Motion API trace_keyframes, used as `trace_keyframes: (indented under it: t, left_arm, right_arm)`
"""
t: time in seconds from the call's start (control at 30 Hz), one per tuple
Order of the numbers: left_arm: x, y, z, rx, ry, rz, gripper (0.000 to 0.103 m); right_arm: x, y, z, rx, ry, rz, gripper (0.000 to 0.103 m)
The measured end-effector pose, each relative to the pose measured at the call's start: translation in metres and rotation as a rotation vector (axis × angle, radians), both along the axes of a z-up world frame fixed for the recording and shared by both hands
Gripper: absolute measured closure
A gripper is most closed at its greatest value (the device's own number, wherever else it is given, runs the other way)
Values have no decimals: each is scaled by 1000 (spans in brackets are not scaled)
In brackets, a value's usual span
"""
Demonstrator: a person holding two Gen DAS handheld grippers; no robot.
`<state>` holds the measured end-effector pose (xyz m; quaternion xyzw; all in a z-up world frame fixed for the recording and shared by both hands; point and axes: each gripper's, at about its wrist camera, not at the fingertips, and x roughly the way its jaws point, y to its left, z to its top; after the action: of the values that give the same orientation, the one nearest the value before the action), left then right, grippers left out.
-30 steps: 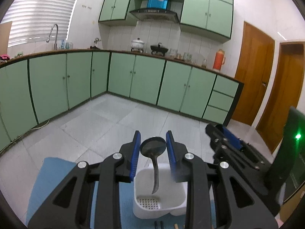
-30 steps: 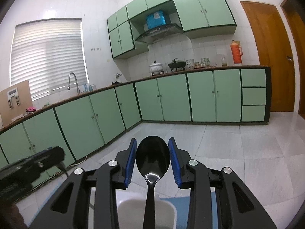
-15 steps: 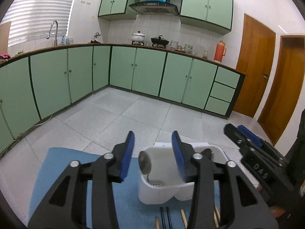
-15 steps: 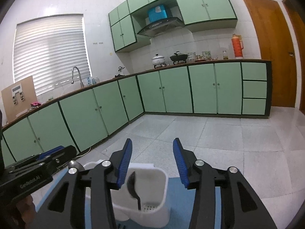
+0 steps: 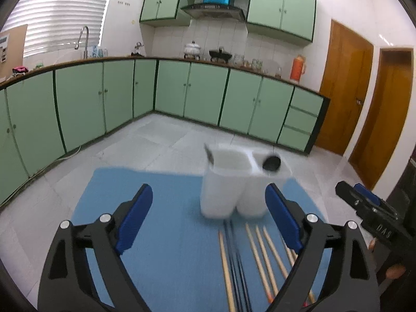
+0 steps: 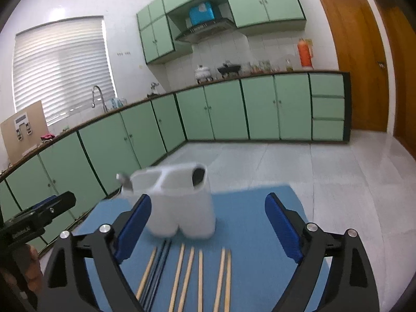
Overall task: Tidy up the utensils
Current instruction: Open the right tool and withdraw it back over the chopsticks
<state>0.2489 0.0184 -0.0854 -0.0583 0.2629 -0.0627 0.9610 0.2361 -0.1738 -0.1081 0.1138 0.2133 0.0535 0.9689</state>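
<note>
We have both jaws opening with nothing between them: the left hand-held gripper (image 5: 209, 221) and the right hand-held gripper (image 6: 208, 221) each stand wide and empty. What the coming pick turns on is the row of chopsticks (image 6: 200, 278), which lies just below and ahead of both pairs of fingers, between us and the white utensil holder (image 6: 182, 208). Their long axes run away from us toward the holder, roughly along the line each tool points, so we judge the jaws would straddle a stick across its width. In the right wrist view the pale wooden sticks sit centred between the fingers; in the left wrist view they fall toward the right finger, with the dark chopsticks (image 5: 235, 265) nearer the middle, so the right hand looks better placed for the wooden ones. The holder already carries a black spoon (image 6: 198, 175) in one compartment and a metal spoon (image 6: 124, 180) at its other end. Everything rests on a blue mat (image 5: 169, 208) on the tabletop, with green kitchen cabinets (image 5: 202, 91), a tiled floor (image 6: 286, 161) and wooden doors (image 6: 356, 59) beyond
</note>
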Motion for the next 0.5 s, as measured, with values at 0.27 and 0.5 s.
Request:
trace_keyframes:
  t: [0.27, 0.5]
  left_arm:
    - [-55, 1, -37, 49, 140, -31, 17]
    - [-89, 0, -65, 86, 239, -61, 18]
  right_arm:
    - [-61, -7, -28, 21, 130, -9, 16]
    - [-106, -16, -52, 32, 218, -14, 28]
